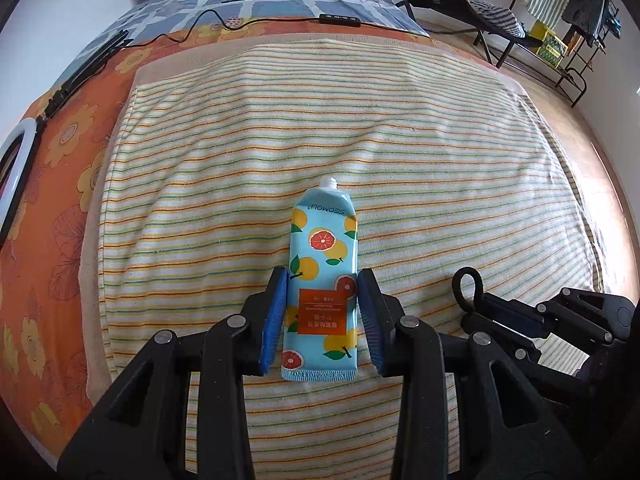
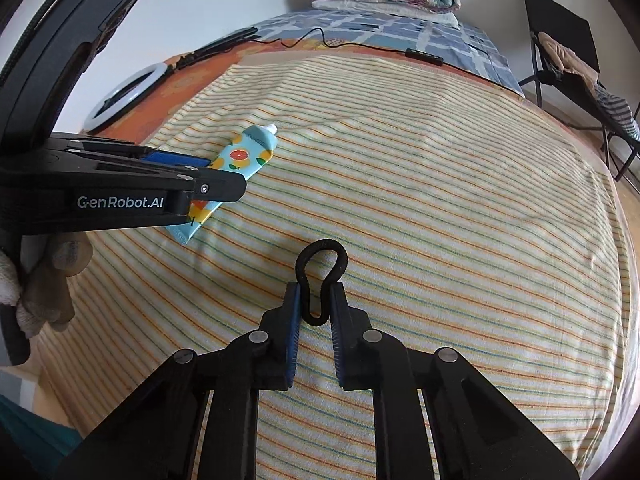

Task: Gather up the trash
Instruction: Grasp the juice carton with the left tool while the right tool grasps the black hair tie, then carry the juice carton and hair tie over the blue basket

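Uncapped tube point(image 1: 322, 280) on striped towel point(image 1: 400, 152) between left gripper point(image 1: 323, 280) jaws' pads; right gripper point(image 2: 316, 292) jaws pinching black hair tie point(image 2: 320, 264).

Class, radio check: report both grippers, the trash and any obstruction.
Left gripper around blue fruit-print squeeze tube. Right gripper shut on black hair-tie loop. Both on striped towel. Nothing in the way.

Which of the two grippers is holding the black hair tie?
The right gripper: its pads pinch the hair tie into a keyhole loop. The left gripper straddles the tube instead.
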Tool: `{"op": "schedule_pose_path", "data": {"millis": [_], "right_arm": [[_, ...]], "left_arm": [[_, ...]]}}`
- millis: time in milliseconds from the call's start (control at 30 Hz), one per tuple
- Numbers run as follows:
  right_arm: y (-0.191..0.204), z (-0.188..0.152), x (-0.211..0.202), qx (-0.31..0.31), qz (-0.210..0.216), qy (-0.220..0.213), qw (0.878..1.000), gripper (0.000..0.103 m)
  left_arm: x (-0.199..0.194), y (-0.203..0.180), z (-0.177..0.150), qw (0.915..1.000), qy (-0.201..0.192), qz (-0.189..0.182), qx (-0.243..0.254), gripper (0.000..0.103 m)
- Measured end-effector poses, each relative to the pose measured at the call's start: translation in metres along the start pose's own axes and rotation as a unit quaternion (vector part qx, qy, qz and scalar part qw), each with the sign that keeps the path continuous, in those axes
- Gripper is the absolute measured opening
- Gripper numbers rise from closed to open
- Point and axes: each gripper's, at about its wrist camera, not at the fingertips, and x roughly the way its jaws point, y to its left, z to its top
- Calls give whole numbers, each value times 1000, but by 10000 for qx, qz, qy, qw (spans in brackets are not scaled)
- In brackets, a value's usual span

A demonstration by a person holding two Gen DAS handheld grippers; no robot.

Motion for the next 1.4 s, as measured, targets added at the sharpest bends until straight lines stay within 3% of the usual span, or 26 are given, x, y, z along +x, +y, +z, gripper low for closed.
{"op": "schedule_pose_path", "data": {"millis": [633,1033,1400], "right_arm": [[-6,-20,-67,133,48,-375,9992,8],[6,-58,-124,-57,47,-555,9984,8],[22,-111,-158,-41,213,-547,9983,8]], "left_arm": [[-70,-30,-52,9995,-278,-31,125,36],[-125,-65,-113,9984,-509,-198,172,36],[-142,-87,-184,9986,-465,-215,122,36]]}}
